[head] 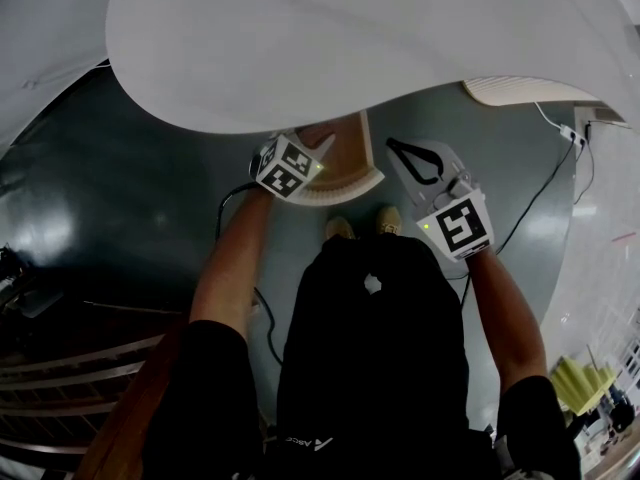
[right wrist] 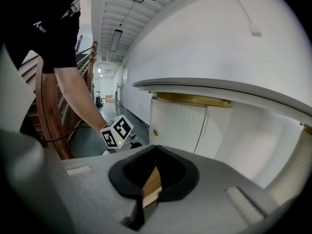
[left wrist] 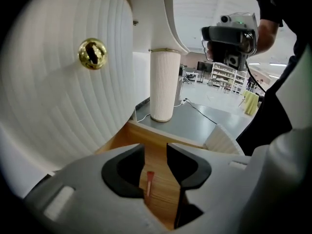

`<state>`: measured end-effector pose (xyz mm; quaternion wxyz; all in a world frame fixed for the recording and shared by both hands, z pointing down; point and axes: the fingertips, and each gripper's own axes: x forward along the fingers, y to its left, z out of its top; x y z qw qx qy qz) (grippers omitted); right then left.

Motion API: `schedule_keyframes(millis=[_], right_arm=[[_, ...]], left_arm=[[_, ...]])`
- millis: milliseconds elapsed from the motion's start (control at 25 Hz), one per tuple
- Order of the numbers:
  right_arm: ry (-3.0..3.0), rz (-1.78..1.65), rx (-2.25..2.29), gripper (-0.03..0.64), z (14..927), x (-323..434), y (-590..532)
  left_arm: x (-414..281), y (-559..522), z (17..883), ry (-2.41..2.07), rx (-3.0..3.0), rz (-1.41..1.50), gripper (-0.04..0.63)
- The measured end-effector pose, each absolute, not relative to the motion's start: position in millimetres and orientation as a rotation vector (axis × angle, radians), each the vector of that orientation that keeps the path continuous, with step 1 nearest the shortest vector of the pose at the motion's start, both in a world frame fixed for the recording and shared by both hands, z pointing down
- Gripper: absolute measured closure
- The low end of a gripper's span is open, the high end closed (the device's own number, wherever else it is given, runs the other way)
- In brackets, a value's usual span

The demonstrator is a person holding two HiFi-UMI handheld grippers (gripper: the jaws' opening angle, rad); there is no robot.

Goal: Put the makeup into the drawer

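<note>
The open drawer shows its wooden bottom under the white table, with a ribbed white front. In the left gripper view a small red makeup stick lies on the drawer's wood. My left gripper hangs over it, open, with nothing pressed between the pads. In the head view that left gripper points into the drawer. My right gripper sits to the right of the drawer; its jaws meet at the tips and hold nothing.
The white tabletop overhangs the drawer. A ribbed white cabinet door with a gold knob stands to the left, and a ribbed leg behind. Cables run over the grey floor. The person's feet stand near the drawer front.
</note>
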<state>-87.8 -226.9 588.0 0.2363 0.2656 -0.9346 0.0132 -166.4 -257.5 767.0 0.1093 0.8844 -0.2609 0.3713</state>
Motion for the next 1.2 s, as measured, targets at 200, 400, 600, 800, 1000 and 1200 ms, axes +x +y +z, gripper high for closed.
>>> schedule_keyframes(millis=[200,400,600,800,1000,1200], right_arm=[[-2.572,0.045,0.728,0.614,586,-92,-226],[-2.59,0.064,0.716,0.614,582,-98,-221],[-2.614,0.072,0.717,0.614,566,-107,-218],[-2.662,0.073,0.724,0.614,535,-107,-213],[-2.752,0.08,0.766,0.614,481,-107,-211],[-2.833,0.105,0.826,0.614,420,-101,-202]], left_arm=[[-172,-256,755,-0.806,2.609,1.057,0.466],[-177,-253,726,-0.904,2.639,0.982,0.55],[-176,-247,674,-0.977,2.699,0.86,0.584],[-158,-235,601,-1.036,2.773,0.665,0.584],[-140,-223,518,-1.111,2.816,0.433,0.584],[-128,-206,442,-1.167,2.884,0.29,0.584]])
